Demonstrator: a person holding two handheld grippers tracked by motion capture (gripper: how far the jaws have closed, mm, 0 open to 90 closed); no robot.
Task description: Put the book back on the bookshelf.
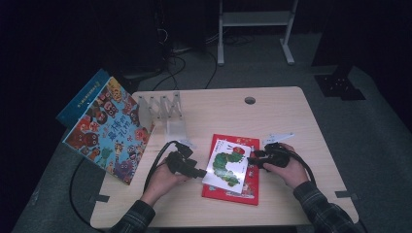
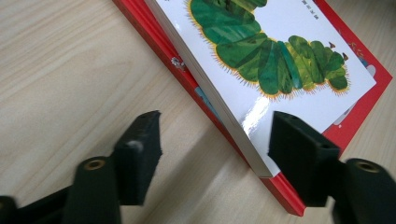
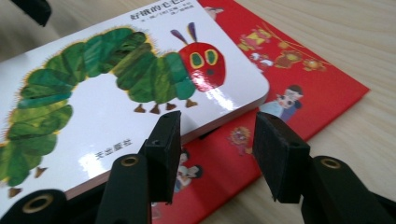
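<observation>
A white board book with a green caterpillar [image 1: 226, 162] lies slanted on top of a larger red picture book [image 1: 252, 179] on the wooden table [image 1: 272, 111]. My left gripper [image 1: 203, 172] is open at the white book's near left corner. In the left gripper view, that corner [image 2: 259, 165] sits between the spread jaws of the left gripper [image 2: 217, 154]. My right gripper [image 1: 253, 156] is open at the book's right edge. In the right gripper view, the caterpillar book [image 3: 116, 93] rests over the red book [image 3: 308, 79], and the right gripper [image 3: 219, 151] straddles its rounded corner.
A clear book rack [image 1: 163, 109] stands at the table's back left. A colourful animal-cover book [image 1: 109, 128] leans beside it, with a blue book [image 1: 82, 97] behind. A cable hole [image 1: 249, 100] sits near the far edge. Cables trail off the left side.
</observation>
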